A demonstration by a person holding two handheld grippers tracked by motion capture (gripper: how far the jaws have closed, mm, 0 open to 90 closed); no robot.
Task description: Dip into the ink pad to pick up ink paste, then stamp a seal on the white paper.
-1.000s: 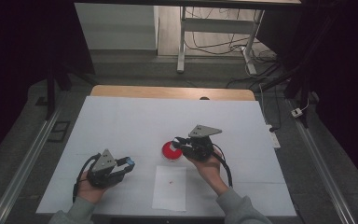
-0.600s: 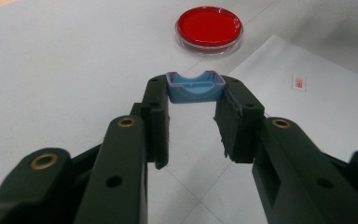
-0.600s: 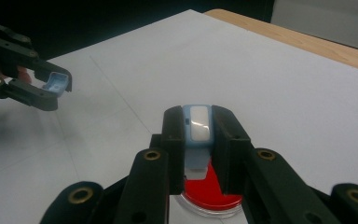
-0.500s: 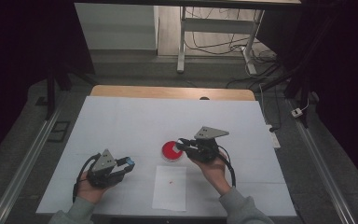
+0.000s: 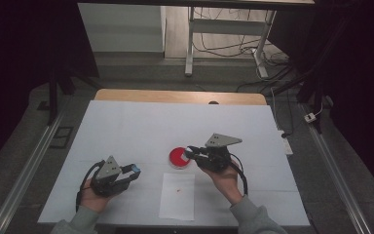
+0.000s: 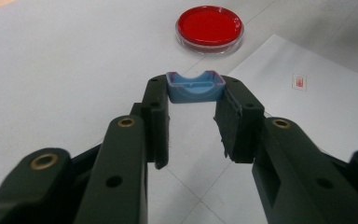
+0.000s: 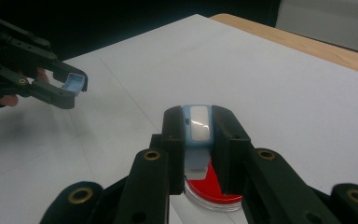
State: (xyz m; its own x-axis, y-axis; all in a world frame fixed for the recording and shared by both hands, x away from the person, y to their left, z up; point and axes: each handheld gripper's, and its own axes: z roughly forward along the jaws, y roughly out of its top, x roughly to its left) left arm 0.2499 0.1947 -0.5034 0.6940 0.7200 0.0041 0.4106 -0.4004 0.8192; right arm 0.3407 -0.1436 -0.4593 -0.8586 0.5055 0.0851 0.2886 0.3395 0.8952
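Observation:
A red petri dish (image 5: 177,158) sits mid-table on the white table cover; it also lies ahead in the left gripper view (image 6: 209,23). My left gripper (image 5: 133,171) hovers left of a white paper sheet (image 5: 177,195), shut on a small blue cap (image 6: 196,87) at its fingertips. My right gripper (image 5: 191,152) is at the dish's right rim, shut on a light-blue piece with a white face (image 7: 199,123). In the right gripper view the dish (image 7: 209,189) lies just under the jaws. The left gripper (image 7: 70,88) and its cap (image 7: 73,84) show far left there.
The paper sheet (image 6: 307,107) carries a small red mark and lies near the table's front edge. A wooden table edge (image 5: 175,96) runs along the back. Metal rails flank the table, with a desk frame and cables on the floor beyond.
My right gripper has drifted slightly right and toward the person, off the dish's middle to its right rim. The left gripper and the dish have stayed put.

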